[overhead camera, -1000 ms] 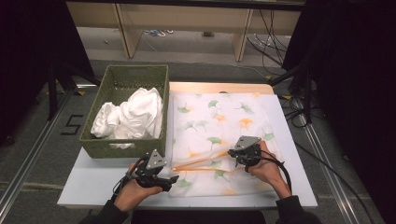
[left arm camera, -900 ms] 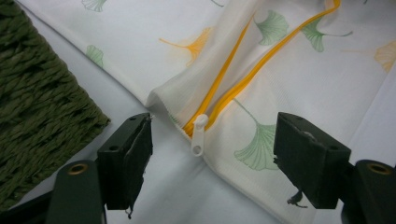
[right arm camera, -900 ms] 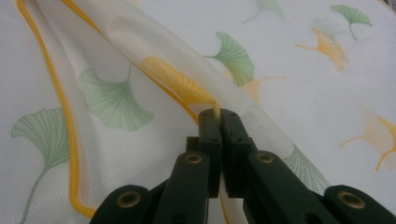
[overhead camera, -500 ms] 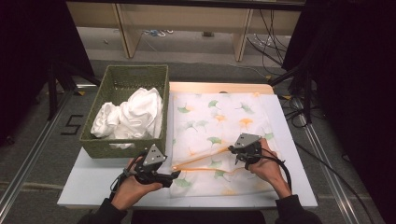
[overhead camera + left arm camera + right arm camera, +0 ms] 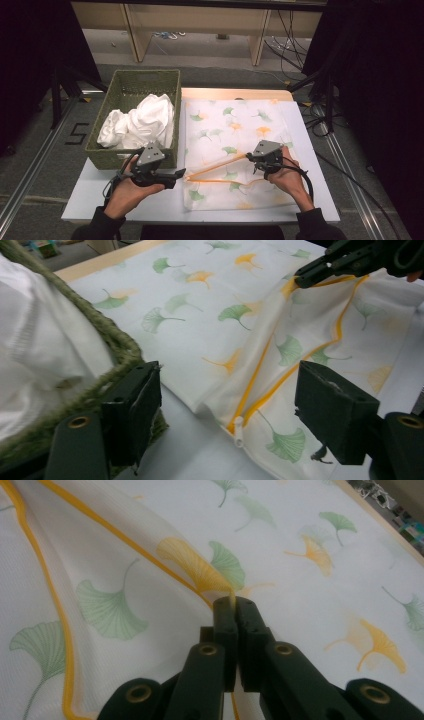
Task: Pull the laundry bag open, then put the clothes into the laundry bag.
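Observation:
A white mesh bag [image 5: 235, 125] printed with green and orange ginkgo leaves lies flat on the table. Its yellow zipper [image 5: 215, 170] is open. My right gripper [image 5: 248, 156] is shut on the upper zipper edge [image 5: 227, 592] and holds that flap off the bag. At the bag's near left corner my left gripper [image 5: 180, 174] hovers open above the table, and its jaws have just opened slightly wider. Nothing is between its jaws. Below them, in the left gripper view, lies the white zipper pull [image 5: 238, 427].
A green woven basket [image 5: 125, 82] stands at the left, right beside my left gripper, with crumpled white cloth [image 5: 140, 122] in it. The white table [image 5: 115, 202] ends close behind both hands. Shelving and cables lie beyond the far edge.
My left gripper has risen from the table at the bag's corner. The right gripper and the lifted zipper edge have stayed where they were.

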Demonstrator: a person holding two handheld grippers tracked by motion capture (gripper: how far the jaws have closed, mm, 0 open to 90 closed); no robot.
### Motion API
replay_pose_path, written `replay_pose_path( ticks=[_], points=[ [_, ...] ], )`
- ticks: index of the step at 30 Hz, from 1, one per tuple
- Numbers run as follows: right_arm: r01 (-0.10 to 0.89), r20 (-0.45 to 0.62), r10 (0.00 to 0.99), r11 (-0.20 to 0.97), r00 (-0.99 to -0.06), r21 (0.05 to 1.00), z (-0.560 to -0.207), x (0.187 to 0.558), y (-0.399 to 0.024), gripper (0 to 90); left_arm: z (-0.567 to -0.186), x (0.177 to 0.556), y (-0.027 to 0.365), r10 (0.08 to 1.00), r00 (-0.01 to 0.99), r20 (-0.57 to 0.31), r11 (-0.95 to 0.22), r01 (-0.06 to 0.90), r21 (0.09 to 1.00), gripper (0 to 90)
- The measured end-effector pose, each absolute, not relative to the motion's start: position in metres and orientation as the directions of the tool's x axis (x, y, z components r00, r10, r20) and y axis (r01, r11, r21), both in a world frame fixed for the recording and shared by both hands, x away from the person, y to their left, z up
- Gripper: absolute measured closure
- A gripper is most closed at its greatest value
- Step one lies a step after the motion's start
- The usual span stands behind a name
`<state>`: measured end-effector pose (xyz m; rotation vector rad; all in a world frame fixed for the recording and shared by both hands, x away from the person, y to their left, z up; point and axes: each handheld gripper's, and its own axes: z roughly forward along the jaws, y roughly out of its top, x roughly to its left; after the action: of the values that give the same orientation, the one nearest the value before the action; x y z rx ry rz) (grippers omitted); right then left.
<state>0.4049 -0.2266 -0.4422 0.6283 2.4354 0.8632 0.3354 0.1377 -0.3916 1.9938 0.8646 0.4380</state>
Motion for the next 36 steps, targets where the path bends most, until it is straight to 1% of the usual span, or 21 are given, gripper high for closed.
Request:
replay_pose_path(
  ticks=[2,3,4,7,8,11,12,16,18,19,20,21,25,26,28,29,30,33,35,36],
  points=[
    [0.233,-0.300,0.545,0.704,-0.783,0.671,-0.439,0.407,-0.227,89.7,-0.387,0.338,0.143,0.733,0.679,-0.033,-0.348,0.417,0.840,25.9],
    [0.245,-0.290,0.555,0.696,-0.780,0.675,-0.438,0.406,-0.227,89.7,-0.384,0.340,0.146,0.736,0.677,-0.021,-0.356,0.413,0.838,25.7],
    [0.253,-0.286,0.563,0.692,-0.776,0.677,-0.437,0.405,-0.227,89.7,-0.381,0.343,0.147,0.747,0.664,-0.035,-0.329,0.415,0.848,25.4],
    [0.230,-0.304,0.553,0.696,-0.775,0.680,-0.435,0.407,-0.228,89.7,-0.373,0.348,0.152,0.756,0.654,-0.018,-0.327,0.401,0.856,25.3],
    [0.235,-0.298,0.562,0.687,-0.772,0.687,-0.435,0.407,-0.227,89.7,-0.370,0.349,0.152,0.762,0.647,-0.029,-0.312,0.406,0.859,25.3],
    [0.242,-0.294,0.564,0.688,-0.771,0.684,-0.434,0.407,-0.227,89.7,-0.363,0.357,0.156,0.763,0.646,0.000,-0.330,0.390,0.860,25.2],
    [0.242,-0.295,0.564,0.688,-0.771,0.684,-0.434,0.407,-0.227,89.7,-0.362,0.360,0.157,0.774,0.633,-0.008,-0.313,0.393,0.865,25.0],
    [0.243,-0.295,0.564,0.689,-0.771,0.682,-0.434,0.407,-0.227,89.7,-0.358,0.376,0.163,0.791,0.612,0.010,-0.324,0.405,0.855,22.8],
    [0.226,-0.308,0.557,0.692,-0.772,0.685,-0.434,0.409,-0.228,89.7,-0.357,0.385,0.167,0.797,0.604,0.025,-0.337,0.411,0.847,21.0],
    [0.229,-0.308,0.557,0.694,-0.771,0.683,-0.434,0.409,-0.228,89.7,-0.357,0.390,0.168,0.803,0.596,0.017,-0.327,0.417,0.848,20.3],
    [0.243,-0.298,0.564,0.691,-0.770,0.681,-0.434,0.408,-0.228,89.7,-0.357,0.396,0.171,0.798,0.602,0.027,-0.343,0.418,0.841,19.5],
    [0.249,-0.292,0.568,0.688,-0.770,0.681,-0.433,0.408,-0.228,89.7,-0.358,0.402,0.172,0.811,0.584,0.014,-0.325,0.431,0.842,19.0],
    [0.232,-0.309,0.559,0.695,-0.769,0.681,-0.433,0.410,-0.227,89.7,-0.360,0.428,0.180,0.828,0.560,0.020,-0.333,0.463,0.821,16.8],
    [0.230,-0.313,0.561,0.694,-0.766,0.683,-0.433,0.410,-0.227,89.7,-0.359,0.432,0.182,0.830,0.557,0.033,-0.349,0.471,0.810,16.7],
    [0.234,-0.309,0.555,0.701,-0.773,0.674,-0.433,0.409,-0.226,89.7,-0.360,0.445,0.184,0.829,0.559,0.026,-0.349,0.481,0.805,16.5],
    [0.217,-0.323,0.545,0.707,-0.773,0.673,-0.433,0.410,-0.226,89.7,-0.362,0.452,0.183,0.836,0.548,0.006,-0.328,0.492,0.807,16.5],
    [0.214,-0.328,0.546,0.707,-0.771,0.674,-0.433,0.409,-0.226,89.7,-0.363,0.458,0.182,0.838,0.546,0.008,-0.329,0.493,0.806,16.4],
    [0.217,-0.323,0.547,0.704,-0.772,0.676,-0.432,0.408,-0.226,89.7,-0.368,0.475,0.181,0.836,0.547,0.044,-0.372,0.507,0.777,16.6],
    [0.237,-0.306,0.559,0.697,-0.771,0.676,-0.433,0.408,-0.226,89.7,-0.375,0.487,0.179,0.829,0.554,0.070,-0.414,0.527,0.742,16.6],
    [0.222,-0.320,0.547,0.707,-0.774,0.672,-0.433,0.409,-0.226,89.7,-0.380,0.493,0.178,0.837,0.543,0.069,-0.416,0.549,0.725,16.8]
  ],
)
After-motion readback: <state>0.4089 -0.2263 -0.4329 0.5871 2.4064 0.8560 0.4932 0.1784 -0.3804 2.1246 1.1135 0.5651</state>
